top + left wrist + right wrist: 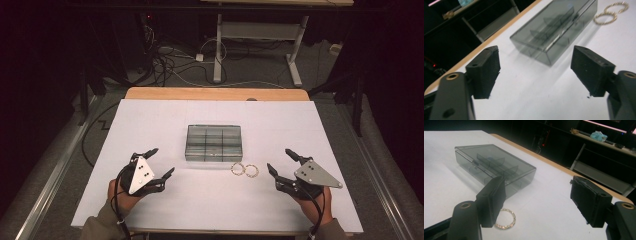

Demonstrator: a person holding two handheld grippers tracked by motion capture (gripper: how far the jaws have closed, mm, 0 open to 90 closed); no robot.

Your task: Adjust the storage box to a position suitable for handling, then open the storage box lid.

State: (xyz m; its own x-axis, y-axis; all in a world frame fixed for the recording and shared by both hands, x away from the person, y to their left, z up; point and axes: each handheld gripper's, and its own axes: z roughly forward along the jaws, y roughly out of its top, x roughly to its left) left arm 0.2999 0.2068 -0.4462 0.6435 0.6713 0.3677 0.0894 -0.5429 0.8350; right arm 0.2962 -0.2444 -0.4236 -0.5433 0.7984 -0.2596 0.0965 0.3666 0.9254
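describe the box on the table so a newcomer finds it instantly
On the white table sheet, look near its centre, ahead of both tools. The box is smoky, see-through plastic, lid closed, with dividers inside. Two gold rings lie by its near right corner; nothing else there is boxy or transparent.

box (214, 143) mid-table, two rings (244, 170) just before it

Under my work lies a white sheet (150, 130) covering most of the wooden bench (215, 93), whose pale brown edge shows as a strip along the far side. Beyond it, on the grey floor (260, 70), black and white cables (170, 62) tangle near the white metal legs of a second bench (218, 47). From my right side I see dark shelves (604, 147) holding a crumpled pale blue cloth (599, 136).
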